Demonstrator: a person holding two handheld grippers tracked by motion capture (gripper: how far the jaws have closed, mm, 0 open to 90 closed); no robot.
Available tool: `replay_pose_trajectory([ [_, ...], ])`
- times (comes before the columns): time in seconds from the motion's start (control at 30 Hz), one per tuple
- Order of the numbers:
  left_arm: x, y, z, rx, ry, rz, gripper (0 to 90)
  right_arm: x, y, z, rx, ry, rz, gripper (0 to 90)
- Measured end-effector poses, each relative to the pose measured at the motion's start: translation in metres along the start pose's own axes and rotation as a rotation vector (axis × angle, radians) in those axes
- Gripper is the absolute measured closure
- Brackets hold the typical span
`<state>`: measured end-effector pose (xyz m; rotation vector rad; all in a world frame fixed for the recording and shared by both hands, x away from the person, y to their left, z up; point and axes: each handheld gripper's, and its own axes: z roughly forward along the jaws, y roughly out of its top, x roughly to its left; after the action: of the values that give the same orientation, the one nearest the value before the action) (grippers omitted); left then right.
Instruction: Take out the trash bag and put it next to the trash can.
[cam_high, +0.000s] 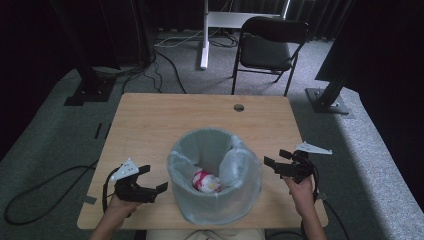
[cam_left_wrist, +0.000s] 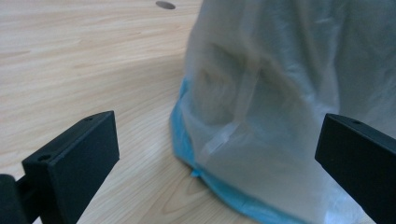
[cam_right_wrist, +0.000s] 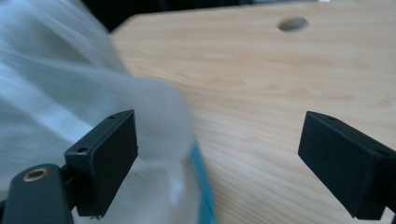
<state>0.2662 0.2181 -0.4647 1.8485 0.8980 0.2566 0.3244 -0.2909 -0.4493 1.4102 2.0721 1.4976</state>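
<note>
A small bin lined with a pale translucent bag (cam_high: 215, 175) stands near the front middle of the wooden table (cam_high: 165, 120). Inside lies a crumpled white and red thing (cam_high: 206, 181). My left gripper (cam_high: 154, 179) sits just left of the bin, open and holding nothing; in the left gripper view the bag (cam_left_wrist: 280, 107) and the bin's blue base (cam_left_wrist: 233, 198) stand close ahead of my left gripper (cam_left_wrist: 217, 154). My right gripper (cam_high: 278, 161) hovers just right of the bin, open and holding nothing. In the right gripper view the bag (cam_right_wrist: 60, 107) is blurred beside the left jaw of my right gripper (cam_right_wrist: 219, 161).
A round cable hole (cam_high: 238, 107) sits near the table's far edge. Behind the table stand a black folding chair (cam_high: 270, 47) and a white stand (cam_high: 205, 35). Dark frame posts rise at both sides, and cables lie on the grey carpet at the left.
</note>
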Motion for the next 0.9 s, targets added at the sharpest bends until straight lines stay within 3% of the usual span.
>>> replay_pose_trajectory([
  [0.33,-0.01,0.008,0.007,-0.008,-0.033,0.028,0.2,0.038,0.048,0.002,-0.051,0.156,-0.063,11.1],
  [0.4,-0.012,0.007,0.008,-0.004,-0.054,0.032,0.2,0.05,0.058,0.009,-0.039,0.197,-0.087,11.1],
  [0.57,-0.017,0.007,0.013,0.007,-0.081,0.05,0.2,0.072,0.066,0.031,0.036,0.233,-0.139,11.1],
  [0.77,-0.019,0.011,0.022,0.015,-0.101,0.067,0.2,0.079,0.065,0.046,0.103,0.262,-0.15,11.3],
  [0.9,-0.016,0.013,0.025,0.009,-0.122,0.064,0.2,0.082,0.063,0.05,0.133,0.283,-0.178,20.3],
])
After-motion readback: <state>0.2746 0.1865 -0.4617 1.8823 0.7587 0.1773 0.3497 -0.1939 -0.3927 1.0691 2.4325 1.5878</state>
